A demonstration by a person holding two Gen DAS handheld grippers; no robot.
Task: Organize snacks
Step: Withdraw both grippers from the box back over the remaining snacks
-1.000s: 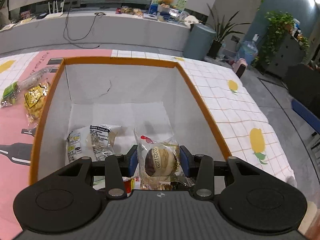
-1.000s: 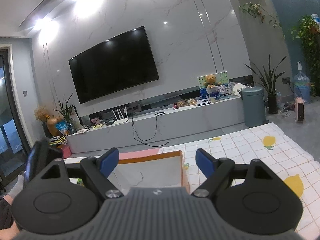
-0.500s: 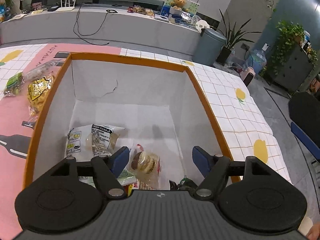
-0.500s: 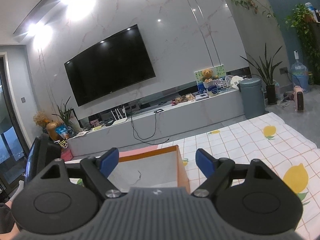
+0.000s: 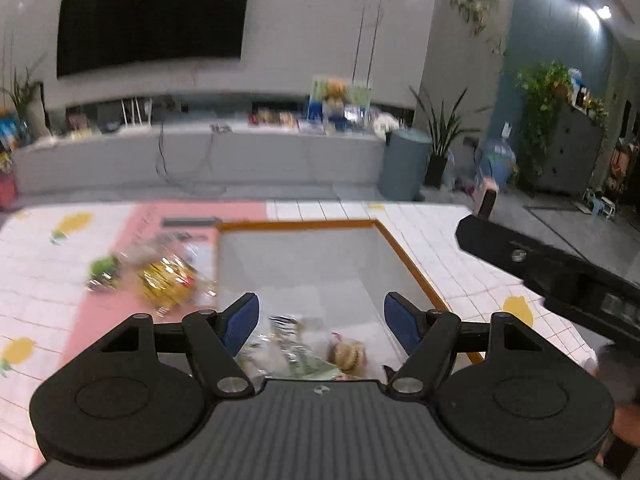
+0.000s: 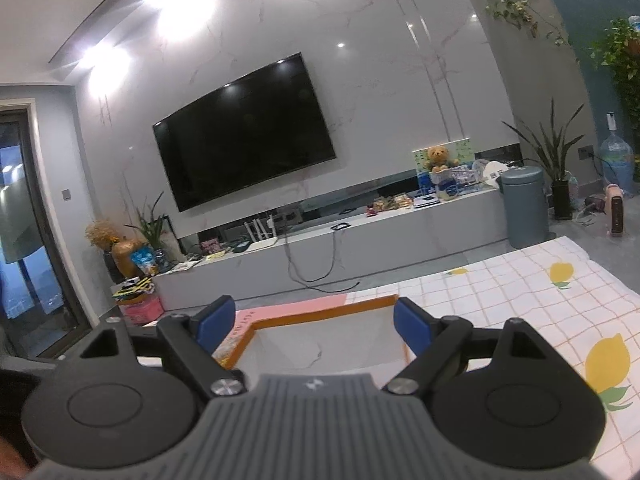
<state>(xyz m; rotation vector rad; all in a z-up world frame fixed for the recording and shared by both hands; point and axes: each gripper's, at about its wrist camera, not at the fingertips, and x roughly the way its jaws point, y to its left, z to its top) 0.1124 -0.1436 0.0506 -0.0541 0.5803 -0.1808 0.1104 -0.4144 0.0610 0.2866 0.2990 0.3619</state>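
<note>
Left gripper (image 5: 320, 316) hangs over the box (image 5: 408, 264) with its blue pads wide apart and nothing between them. Its jaws have just been opening, and the bun pack (image 5: 349, 354) lies loose on the box floor below, beside a silvery pack (image 5: 286, 334). All of that is pretty motion-blurred, so I can't read any labels.

Right gripper (image 6: 310, 322) is spread open too, its jaws having just opened a touch wider, nothing in them. It points nearly level across the near rim of the box (image 6: 320, 312) toward the TV (image 6: 244, 136) wall.

What each camera gets that the other doesn't:

- Left wrist view looks down into the box, so it's the only 1 showing the snacks inside. It also catches 2 packs still out on the tablecloth (image 5: 460, 248) just left of the box: a yellow pack (image 5: 168, 280) close to the orange rim and a green pack (image 5: 103, 274) further left. The right gripper's black body (image 5: 552, 268) pokes in from the right edge, well above the cloth.
- Right wrist view sees only the box's far wall and orange rim, no floor, no snacks inside. In exchange it's sharp and shows the room clearly: the TV, the long bench (image 6: 360, 240) under it, a teddy bear (image 6: 438, 158) and the grey bin (image 6: 524, 204).
</note>
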